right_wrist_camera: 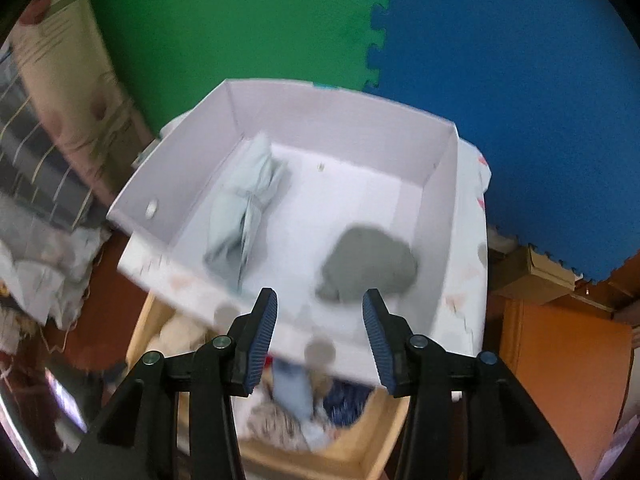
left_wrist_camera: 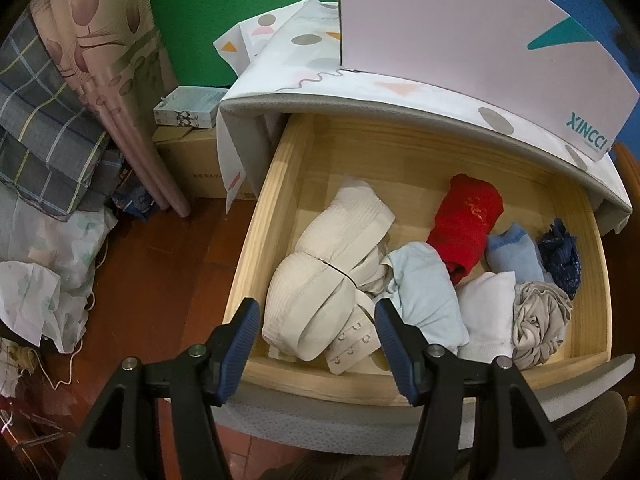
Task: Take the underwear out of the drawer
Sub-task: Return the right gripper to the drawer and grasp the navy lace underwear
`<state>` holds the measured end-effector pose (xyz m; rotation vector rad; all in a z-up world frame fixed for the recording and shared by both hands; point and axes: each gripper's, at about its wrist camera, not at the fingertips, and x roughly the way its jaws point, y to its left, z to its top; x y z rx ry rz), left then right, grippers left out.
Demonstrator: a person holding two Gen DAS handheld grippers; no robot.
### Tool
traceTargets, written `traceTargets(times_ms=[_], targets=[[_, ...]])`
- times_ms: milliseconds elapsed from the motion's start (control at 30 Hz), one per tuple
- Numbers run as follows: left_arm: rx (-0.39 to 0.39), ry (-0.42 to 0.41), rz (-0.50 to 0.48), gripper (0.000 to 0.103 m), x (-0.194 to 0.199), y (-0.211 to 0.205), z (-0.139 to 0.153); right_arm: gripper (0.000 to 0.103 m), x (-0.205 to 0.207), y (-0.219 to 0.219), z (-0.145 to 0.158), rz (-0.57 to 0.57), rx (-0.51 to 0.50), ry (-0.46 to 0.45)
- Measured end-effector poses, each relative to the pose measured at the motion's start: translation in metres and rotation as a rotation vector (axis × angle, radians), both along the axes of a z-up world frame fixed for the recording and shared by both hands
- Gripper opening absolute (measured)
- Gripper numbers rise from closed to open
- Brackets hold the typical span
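Drawer (left_wrist_camera: 280, 208): wooden, pulled open below a patterned top; folded garments are packed inside.
Box (right_wrist_camera: 192, 184): white, set on the top above the drawer; a pale blue-green garment (right_wrist_camera: 244, 216) and a grey garment (right_wrist_camera: 368, 264) are seen lying in it, apart from each other.
Underwear in drawer: cream bra (left_wrist_camera: 320, 280), pale blue piece (left_wrist_camera: 424, 296), red piece (left_wrist_camera: 466, 220), white piece (left_wrist_camera: 486, 316).
Left tool (left_wrist_camera: 316, 340): held partly open above the drawer's near edge, over the bra; nothing is gripped.
Right tool (right_wrist_camera: 320, 332): held partly open over the box's near wall; nothing is held between its fingers.
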<state>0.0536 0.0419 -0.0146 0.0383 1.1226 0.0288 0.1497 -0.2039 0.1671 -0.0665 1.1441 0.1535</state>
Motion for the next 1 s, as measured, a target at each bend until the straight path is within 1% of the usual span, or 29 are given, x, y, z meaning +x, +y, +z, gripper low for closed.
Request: traceTargets(times_ms=[67, 167, 233, 367, 500, 600, 733, 867, 1000], targets=[[-0.005, 0.003, 0.004, 0.061, 0.000, 0.001, 0.000, 0.043, -0.015, -0.006, -0.007, 0.001, 0.005, 0.026], [-0.015, 0.008, 0.007, 0.061, 0.001, 0.003, -0.001, 0.043, -0.035, -0.014, -0.027, -0.006, 0.004, 0.076], [-0.026, 0.010, 0.010, 0.061, 0.001, 0.004, -0.002, 0.043, -0.044, -0.018, -0.045, -0.016, 0.006, 0.111], [-0.042, 0.017, 0.028, 0.061, 0.002, 0.008, -0.003, 0.043, -0.054, -0.026, -0.090, -0.049, 0.021, 0.192], [-0.071, 0.023, 0.047, 0.061, 0.002, 0.013, -0.004, 0.043, -0.056, -0.033, -0.131, -0.090, 0.044, 0.256], [-0.094, 0.023, 0.047, 0.061, 0.002, 0.015, -0.004, 0.043, -0.053, -0.037, -0.155, -0.122, 0.062, 0.284], [-0.112, 0.024, 0.048, 0.061, 0.002, 0.018, -0.004, 0.043, -0.044, -0.042, -0.174, -0.163, 0.078, 0.299], [-0.124, 0.030, 0.050, 0.061, 0.002, 0.019, -0.005, 0.043, -0.035, -0.042, -0.190, -0.181, 0.058, 0.307], [-0.128, 0.038, 0.051, 0.061, 0.003, 0.020, -0.007, 0.047, -0.030, -0.041, -0.209, -0.190, 0.034, 0.330]])
